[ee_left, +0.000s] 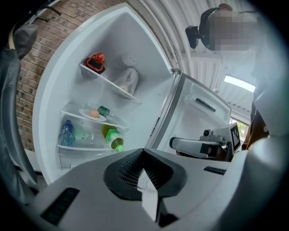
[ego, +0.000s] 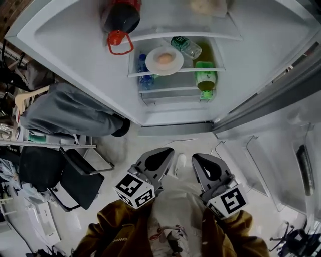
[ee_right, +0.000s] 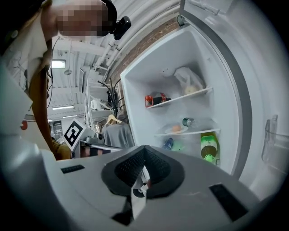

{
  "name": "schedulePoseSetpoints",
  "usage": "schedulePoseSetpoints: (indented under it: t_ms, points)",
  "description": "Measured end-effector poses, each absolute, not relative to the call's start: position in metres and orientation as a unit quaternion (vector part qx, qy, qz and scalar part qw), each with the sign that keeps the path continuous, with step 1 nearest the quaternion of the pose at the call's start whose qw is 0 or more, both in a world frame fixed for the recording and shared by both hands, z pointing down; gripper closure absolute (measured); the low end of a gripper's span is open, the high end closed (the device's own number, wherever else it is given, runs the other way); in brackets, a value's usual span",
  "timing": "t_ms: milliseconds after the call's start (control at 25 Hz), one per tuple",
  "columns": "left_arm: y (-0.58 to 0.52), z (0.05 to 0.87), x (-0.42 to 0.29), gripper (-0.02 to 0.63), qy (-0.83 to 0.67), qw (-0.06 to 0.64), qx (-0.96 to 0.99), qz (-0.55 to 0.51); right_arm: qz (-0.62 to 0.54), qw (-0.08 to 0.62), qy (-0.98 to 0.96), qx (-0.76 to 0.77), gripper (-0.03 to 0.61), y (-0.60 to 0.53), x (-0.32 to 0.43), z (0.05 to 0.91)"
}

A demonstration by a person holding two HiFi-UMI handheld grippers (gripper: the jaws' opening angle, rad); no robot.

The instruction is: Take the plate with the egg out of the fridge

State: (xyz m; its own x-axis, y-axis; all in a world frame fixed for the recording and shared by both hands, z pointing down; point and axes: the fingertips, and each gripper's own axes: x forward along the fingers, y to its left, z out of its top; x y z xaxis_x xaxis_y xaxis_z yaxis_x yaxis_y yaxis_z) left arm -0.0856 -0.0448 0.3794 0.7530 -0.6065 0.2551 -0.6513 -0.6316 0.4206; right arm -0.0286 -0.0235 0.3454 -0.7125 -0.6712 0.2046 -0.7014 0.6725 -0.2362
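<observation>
Both of my grippers sit low in the head view, well apart from the open fridge (ego: 75,45): my left gripper (ego: 161,152) has its jaws pressed together on nothing, and my right gripper (ego: 203,158) likewise shows its jaws meeting with nothing between them. On the fridge's middle shelf the white plate (ego: 164,60) rests near the front edge, about midway along it, with the egg (ego: 164,58) at its centre. A clear bottle with a green cap (ego: 186,46) lies just beside the plate, toward the shelf's right back corner. The top shelf carries a cola bottle with a red cap (ego: 120,17) at its left end and a plastic bag (ego: 205,6) at its right. The lower shelf holds a blue bottle (ego: 144,70) at the left and a green bottle (ego: 205,76) at the right edge.
</observation>
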Motion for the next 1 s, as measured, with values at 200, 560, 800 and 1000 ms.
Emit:
schedulePoseSetpoints:
  t_ms: [200,560,800,1000]
  points:
    - [-0.064,0.384,-0.068,0.606,-0.358,0.254,0.897,0.04,0.164,0.044,-0.909,0.381,0.584,-0.041,-0.014,0.356]
    - [-0.098,0.386,-0.068,0.603,-0.368,0.318,0.873,-0.023,0.172,0.026,-0.912,0.372,0.584,-0.064,-0.01,0.348]
    - [-0.118,0.392,-0.075,0.506,-0.357,0.389,0.843,-0.108,0.178,0.026,-0.911,0.371,0.584,-0.075,-0.006,0.354]
    - [-0.126,0.391,-0.077,0.505,-0.356,0.402,0.833,-0.129,0.183,0.021,-0.912,0.367,0.584,-0.081,-0.009,0.352]
